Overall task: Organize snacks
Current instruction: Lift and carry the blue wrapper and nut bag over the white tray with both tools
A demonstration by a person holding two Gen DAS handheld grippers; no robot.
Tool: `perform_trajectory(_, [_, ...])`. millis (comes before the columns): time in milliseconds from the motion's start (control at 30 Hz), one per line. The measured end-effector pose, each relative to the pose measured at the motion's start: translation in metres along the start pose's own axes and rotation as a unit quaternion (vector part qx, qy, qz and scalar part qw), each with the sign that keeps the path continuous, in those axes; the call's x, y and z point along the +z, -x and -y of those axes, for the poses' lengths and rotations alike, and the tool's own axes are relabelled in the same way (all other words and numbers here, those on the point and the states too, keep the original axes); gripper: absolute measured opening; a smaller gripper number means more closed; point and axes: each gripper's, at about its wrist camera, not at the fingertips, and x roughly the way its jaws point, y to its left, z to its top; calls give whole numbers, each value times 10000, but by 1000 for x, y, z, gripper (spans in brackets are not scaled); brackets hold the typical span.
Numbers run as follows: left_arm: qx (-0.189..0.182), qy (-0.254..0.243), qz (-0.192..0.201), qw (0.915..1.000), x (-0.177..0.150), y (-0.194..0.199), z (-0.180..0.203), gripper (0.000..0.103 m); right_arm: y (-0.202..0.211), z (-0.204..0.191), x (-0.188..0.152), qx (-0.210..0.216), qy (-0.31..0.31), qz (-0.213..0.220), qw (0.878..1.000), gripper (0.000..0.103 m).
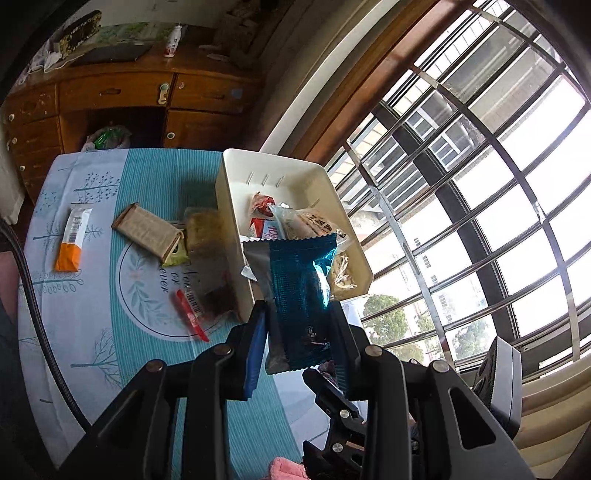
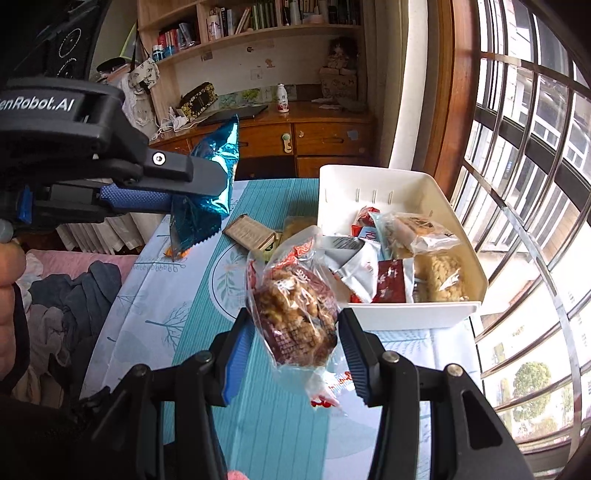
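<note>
Two grips on: left gripper [image 1: 301, 332] clamping blue foil packet [image 1: 299, 295], right gripper [image 2: 293, 336] pinching clear nut-cluster bag [image 2: 295, 314]. Only in left view: orange-ended bar [image 1: 72, 236], far left. White bin [image 2: 406, 317], centre-right, full of snacks.

Barred window [image 1: 480, 184], wooden desk [image 1: 122, 92], bookshelf [image 2: 251, 22]

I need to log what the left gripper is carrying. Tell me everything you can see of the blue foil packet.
The blue foil packet is a shiny metallic blue wrapper with silver at one side, zigzag-cut end seams and creased foil. It is pinched between the blue-padded fingers of the left gripper, lifted clear of the tablecloth. In the left wrist view it overlaps the near corner of the white bin; whether it is actually above the bin is unclear. Its print is unreadable.
</note>
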Motion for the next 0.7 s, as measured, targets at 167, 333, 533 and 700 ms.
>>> perform_trajectory(167, [99,33,99,9999,3,-19,23,31,0,31,5,191,112,-41,9997,48])
perform_trajectory(333, [195,149,193,9995,6,-41,42,31,-3,61,12,379,259,-4,9989,48])
perform_trajectory(533, [281,310,191,9989,6,-73,60,31,-12,99,18,566,345,-45,9978,48])
perform_trajectory(700, [422,515,13,9978,10,-102,65,31,-27,128,23,670,227,-132,9974,48])
